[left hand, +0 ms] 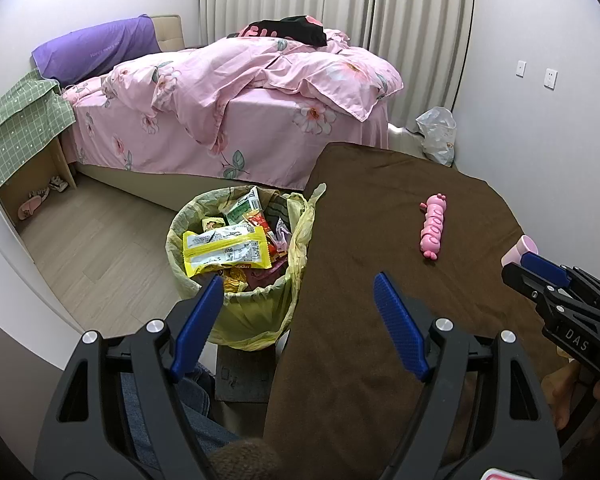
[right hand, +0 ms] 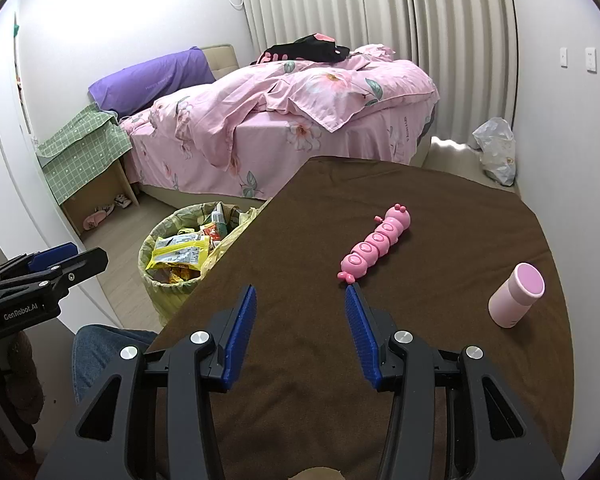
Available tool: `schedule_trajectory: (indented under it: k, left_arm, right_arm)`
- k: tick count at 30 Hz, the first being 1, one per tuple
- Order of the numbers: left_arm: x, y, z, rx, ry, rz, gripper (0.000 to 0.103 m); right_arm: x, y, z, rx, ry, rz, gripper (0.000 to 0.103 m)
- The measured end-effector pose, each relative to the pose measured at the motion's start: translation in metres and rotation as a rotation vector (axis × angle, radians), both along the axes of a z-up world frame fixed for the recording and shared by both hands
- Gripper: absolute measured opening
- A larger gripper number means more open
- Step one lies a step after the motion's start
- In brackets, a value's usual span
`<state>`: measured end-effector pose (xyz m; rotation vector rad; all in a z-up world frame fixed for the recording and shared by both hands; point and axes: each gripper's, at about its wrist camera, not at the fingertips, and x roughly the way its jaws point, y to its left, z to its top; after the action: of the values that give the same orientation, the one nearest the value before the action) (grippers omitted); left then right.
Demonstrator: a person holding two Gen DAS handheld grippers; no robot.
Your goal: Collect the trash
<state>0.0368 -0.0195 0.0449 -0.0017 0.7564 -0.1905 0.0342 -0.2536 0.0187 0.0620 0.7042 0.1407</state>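
A trash bin point(left hand: 236, 312) point(right hand: 168, 292) lined with a yellow bag stands on the floor at the left edge of the brown-covered table point(left hand: 380, 320) point(right hand: 340, 360). It is full of snack wrappers, with a yellow wrapper point(left hand: 226, 250) point(right hand: 178, 254) on top. My left gripper point(left hand: 298, 296) is open and empty, straddling the bin's rim and the table edge. My right gripper point(right hand: 300, 294) is open and empty above the table. A pink caterpillar toy point(left hand: 433, 229) point(right hand: 378, 242) lies just ahead of its right fingertip. A pink cup point(right hand: 516, 294) point(left hand: 524, 248) lies on its side at the right.
A bed point(left hand: 228, 112) point(right hand: 280, 120) with a pink floral duvet fills the back. A bedside box under a green cloth point(left hand: 20, 128) point(right hand: 84, 156) stands at the left, with shoes inside. A white plastic bag point(left hand: 438, 136) point(right hand: 498, 150) sits by the curtain. A person's jeans-clad knee point(right hand: 100, 356) is beside the bin.
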Motion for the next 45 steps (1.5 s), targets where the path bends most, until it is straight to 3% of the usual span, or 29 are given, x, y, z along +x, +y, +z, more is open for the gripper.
schedule_trajectory:
  k: [40, 45]
  left_arm:
    - [-0.002, 0.006, 0.006, 0.033, -0.043, -0.009, 0.073]
    - [0.01, -0.003, -0.011, -0.042, 0.024, -0.031, 0.074]
  right_arm:
    - [-0.001, 0.001, -0.001, 0.001, -0.003, 0.002, 0.044]
    - [0.003, -0.005, -0.004, -0.018, -0.001, -0.027, 0.044]
